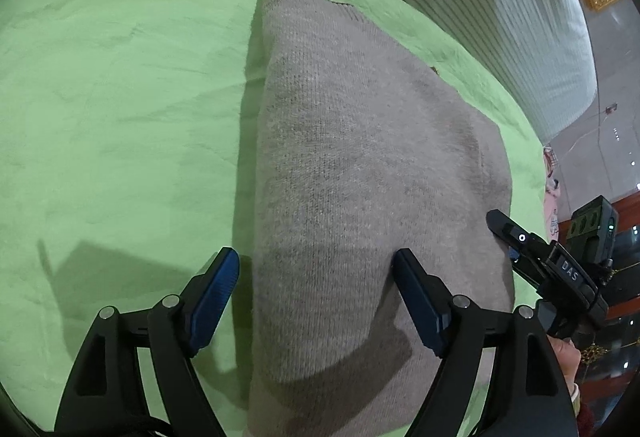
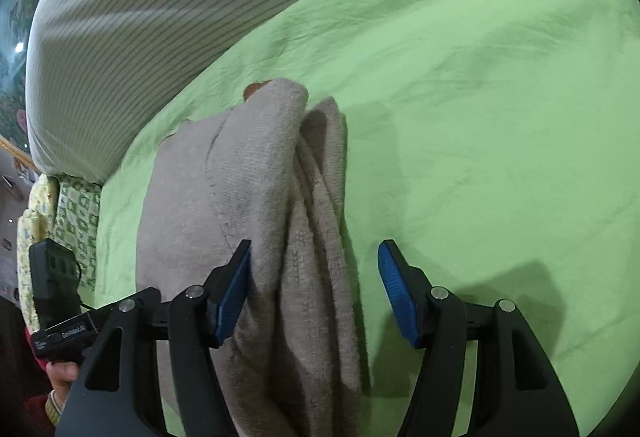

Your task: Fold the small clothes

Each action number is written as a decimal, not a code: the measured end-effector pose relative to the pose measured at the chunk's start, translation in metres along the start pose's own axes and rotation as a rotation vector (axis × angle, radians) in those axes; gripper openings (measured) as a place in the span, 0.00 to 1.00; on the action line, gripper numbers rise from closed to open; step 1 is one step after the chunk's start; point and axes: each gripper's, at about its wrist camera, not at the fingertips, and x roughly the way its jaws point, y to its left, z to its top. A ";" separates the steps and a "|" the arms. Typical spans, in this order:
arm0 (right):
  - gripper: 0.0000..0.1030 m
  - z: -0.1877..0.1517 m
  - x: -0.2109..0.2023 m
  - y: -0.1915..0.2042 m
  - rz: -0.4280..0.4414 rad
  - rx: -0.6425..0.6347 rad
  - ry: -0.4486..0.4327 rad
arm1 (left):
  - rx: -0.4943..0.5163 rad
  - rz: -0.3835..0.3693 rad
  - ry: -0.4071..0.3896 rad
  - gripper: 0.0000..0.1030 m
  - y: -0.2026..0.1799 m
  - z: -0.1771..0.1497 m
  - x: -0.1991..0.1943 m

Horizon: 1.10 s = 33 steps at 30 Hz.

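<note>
Hovering both grippers with fingers released over the folded grey sweater (image 1: 360,165) on the green sheet (image 1: 120,97), I judge it soft, floppy; I'd pinch its layered edge.

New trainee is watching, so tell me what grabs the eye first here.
A beige knit sweater, folded into a long bundle, lies on a bright green sheet. Both tongs, left and right, stand open over its near end. A striped pillow lies along the sheet's far edge.
</note>
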 end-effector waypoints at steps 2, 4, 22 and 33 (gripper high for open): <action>0.61 0.000 0.001 0.002 -0.001 -0.007 -0.001 | -0.003 0.009 0.000 0.78 -0.004 0.002 0.000; 0.61 0.003 0.002 0.003 0.009 0.002 0.002 | -0.001 0.018 0.000 0.78 -0.010 0.004 0.004; 0.59 0.001 0.015 0.011 0.112 -0.012 0.044 | -0.019 -0.031 -0.004 0.68 -0.006 0.004 0.012; 0.35 -0.011 -0.011 0.051 0.158 -0.059 -0.009 | 0.028 -0.056 -0.094 0.40 -0.005 -0.014 -0.029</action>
